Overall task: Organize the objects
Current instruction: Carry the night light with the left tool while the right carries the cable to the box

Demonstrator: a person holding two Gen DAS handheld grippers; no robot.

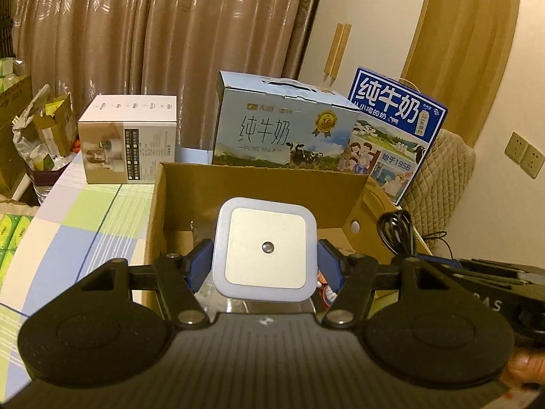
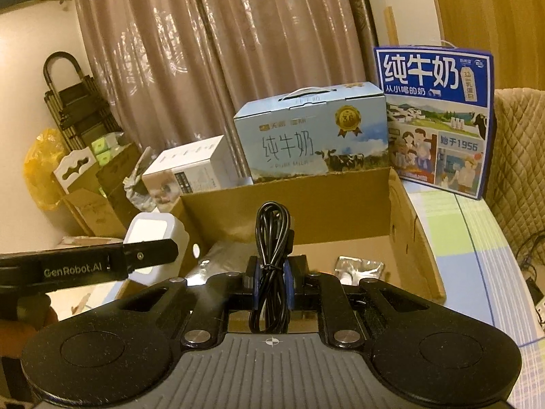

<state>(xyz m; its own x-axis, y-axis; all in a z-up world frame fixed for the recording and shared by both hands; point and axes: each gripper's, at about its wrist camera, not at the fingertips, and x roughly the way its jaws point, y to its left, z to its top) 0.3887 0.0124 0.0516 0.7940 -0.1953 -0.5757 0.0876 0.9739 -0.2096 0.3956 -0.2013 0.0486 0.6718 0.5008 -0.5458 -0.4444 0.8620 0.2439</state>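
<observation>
1. Two grippers are held above an open cardboard box (image 1: 259, 184) on the checked tablecloth (image 1: 85, 225).
2. A square white night light (image 1: 265, 248) is clamped between the half-spread pads of the left gripper (image 1: 264, 266).
3. A coiled black cable (image 2: 270, 238) is pinched upright by the fully closed right gripper (image 2: 272, 283).
</observation>
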